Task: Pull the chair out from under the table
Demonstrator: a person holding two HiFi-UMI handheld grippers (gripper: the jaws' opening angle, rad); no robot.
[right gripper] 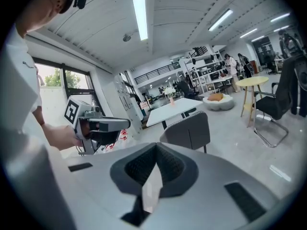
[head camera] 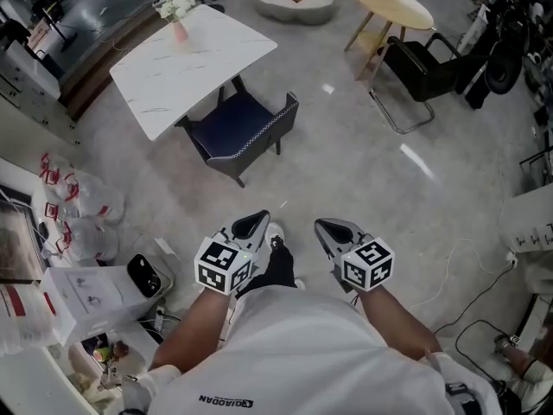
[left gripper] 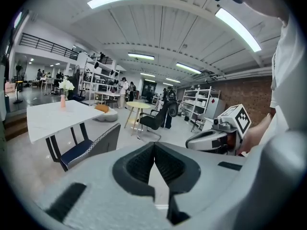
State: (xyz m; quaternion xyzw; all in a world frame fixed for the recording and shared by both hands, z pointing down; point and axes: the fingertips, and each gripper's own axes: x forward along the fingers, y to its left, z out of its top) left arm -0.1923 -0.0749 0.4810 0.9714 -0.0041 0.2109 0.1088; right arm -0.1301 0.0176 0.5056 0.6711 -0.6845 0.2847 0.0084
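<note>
Closest in, both hand-held grippers are held out side by side at waist height over the floor (head camera: 346, 158). The left hand-held gripper (head camera: 260, 218) has its jaws pressed together with nothing between them, and so does the right hand-held gripper (head camera: 320, 224). Each gripper view shows the pads meeting along one line. To the left, just beside the person, clutter lines the edge of the room: a white box (head camera: 86, 296) and plastic bags (head camera: 86, 210). To the right, cables (head camera: 471, 314) trail over the floor.

Ahead of the hand-held grippers lies a broad strip of bare, glossy floor, well apart from any furniture. Beyond it stands the chair (head camera: 242, 128), dark blue with a grey shell. Its backrest is turned toward the person and stands clear of the table (head camera: 173, 76). The front of its seat is tucked under the near edge of the white tabletop.

A vase of flowers (head camera: 177, 11) stands near the table's far corner. Farther right, across more open floor, are a black cantilever chair (head camera: 428, 67) and a round yellow table (head camera: 393, 7).
</note>
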